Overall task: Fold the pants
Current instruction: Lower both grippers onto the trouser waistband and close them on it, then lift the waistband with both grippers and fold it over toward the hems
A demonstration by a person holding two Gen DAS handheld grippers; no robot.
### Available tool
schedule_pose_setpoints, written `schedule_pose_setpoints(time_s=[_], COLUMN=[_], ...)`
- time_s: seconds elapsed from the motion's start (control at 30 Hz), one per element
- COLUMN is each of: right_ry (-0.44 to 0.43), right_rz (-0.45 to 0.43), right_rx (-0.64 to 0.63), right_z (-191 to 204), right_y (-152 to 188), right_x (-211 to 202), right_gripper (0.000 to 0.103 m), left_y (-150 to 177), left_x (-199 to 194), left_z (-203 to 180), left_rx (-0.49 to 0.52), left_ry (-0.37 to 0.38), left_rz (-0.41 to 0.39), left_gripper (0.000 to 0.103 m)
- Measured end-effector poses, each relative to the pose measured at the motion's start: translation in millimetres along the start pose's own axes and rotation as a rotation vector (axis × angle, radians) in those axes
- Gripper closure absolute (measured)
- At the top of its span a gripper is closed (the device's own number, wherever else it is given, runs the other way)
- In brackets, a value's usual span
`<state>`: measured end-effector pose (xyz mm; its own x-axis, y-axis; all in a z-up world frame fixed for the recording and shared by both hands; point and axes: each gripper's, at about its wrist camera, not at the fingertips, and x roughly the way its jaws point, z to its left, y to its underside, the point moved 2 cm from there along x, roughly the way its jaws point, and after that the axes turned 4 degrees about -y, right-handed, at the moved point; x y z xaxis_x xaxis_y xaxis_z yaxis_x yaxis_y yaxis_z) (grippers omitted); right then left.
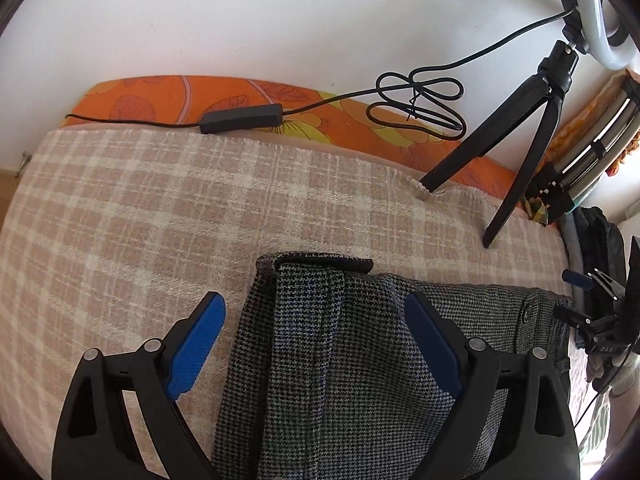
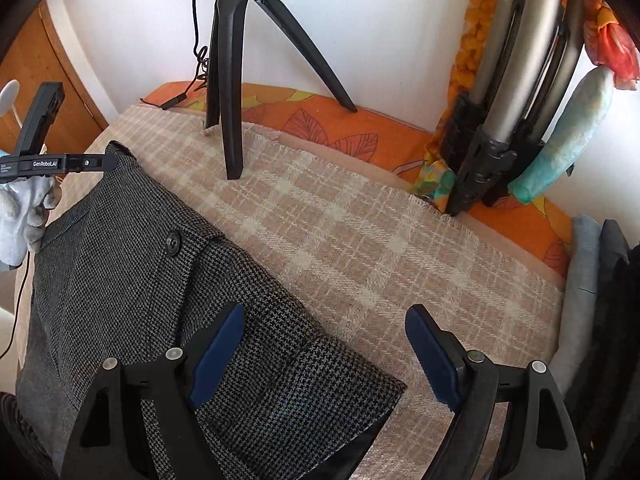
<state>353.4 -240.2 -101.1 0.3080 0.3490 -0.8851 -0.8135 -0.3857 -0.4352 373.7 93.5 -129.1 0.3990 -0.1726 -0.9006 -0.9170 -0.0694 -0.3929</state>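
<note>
- The left claw (image 1: 316,344) stands spread wide and pinches nothing; its one blue pad (image 1: 196,346) hangs over the bare checked blanket (image 1: 132,216), the other over the cloth, so the jaws straddle the left edge of the pants (image 1: 320,360).
- The right claw (image 2: 324,354) is likewise spread and empty; one pad is above the houndstooth fabric, the other above the blanket, and the corner of the pants (image 2: 248,360) lies between them.
- The pants lie flat on the blanket-covered bed, towards its near edge, away from the orange sheet (image 1: 168,96) along the wall and the tripod (image 2: 236,80) on the far side.
- Their long axis runs across the bed from one claw to the other: the left claw is at one end, the right claw at the opposite one, near the button (image 2: 173,242).
- In the right wrist view the person's gloved hand (image 2: 24,216) holding the left claw shows at the far end of the garment.
- Judgement: each claw is nearest its own end, pointing steeply down, so the coming move likely calls for each to drop and close on the edge below it before folding.
</note>
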Motion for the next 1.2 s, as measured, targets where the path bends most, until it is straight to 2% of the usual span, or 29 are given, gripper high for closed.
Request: schedule_pose_setpoints(time_s=[0.07,0.13,0.23,0.3,0.33,0.37,0.4,0.47,0.63,0.9,1.03,1.2], right_ry=[-0.001,-0.009,-0.042,-0.062,-0.078,-0.086,-0.084,-0.094,-0.092,-0.077,-0.070,-0.059], right_rz=[0.022,0.037,0.051,0.041,0.037,0.039,0.039,0.039,-0.002,-0.088,-0.135,-0.183], right_rx=[-0.015,-0.023,-0.018,-0.021,-0.023,-0.019,-0.018,-0.017,-0.021,-0.027,-0.046,-0.077], right_z=[1,1,2,6,8,9,10,13,22,36,48,69], right_y=[-1,-1,0,1,1,2,2,3,5,13,23,39], right_x=[6,11,17,18,18,18,17,14,-6,-53,-85,-125], right_gripper=[0.018,0.019,0.030,0.040,0.052,0.059,0.061,0.074,0.085,0.091,0.092,0.093], left_y=[2,2,1,0,-1,0,0,2,4,12,24,45], left_x=[5,6,8,8,11,11,11,11,-1,-44,-80,-116], left_z=[-1,-3,-6,-9,-14,-17,-20,-23,-24,-25,-17,-24], left_rx=[0.004,0.004,0.000,0.006,0.018,0.030,0.044,0.061,0.053,0.062,0.060,0.058], left_ry=[-0.007,-0.014,0.011,0.008,0.018,0.021,0.009,-0.005,0.024,0.063,0.095,0.118], left_rz=[0.014,0.007,0.006,-0.001,0.000,0.002,-0.002,-0.011,-0.052,-0.129,-0.178,-0.236], left_gripper=[0.036,0.042,0.069,0.074,0.082,0.085,0.085,0.087,0.093,0.094,0.094,0.095])
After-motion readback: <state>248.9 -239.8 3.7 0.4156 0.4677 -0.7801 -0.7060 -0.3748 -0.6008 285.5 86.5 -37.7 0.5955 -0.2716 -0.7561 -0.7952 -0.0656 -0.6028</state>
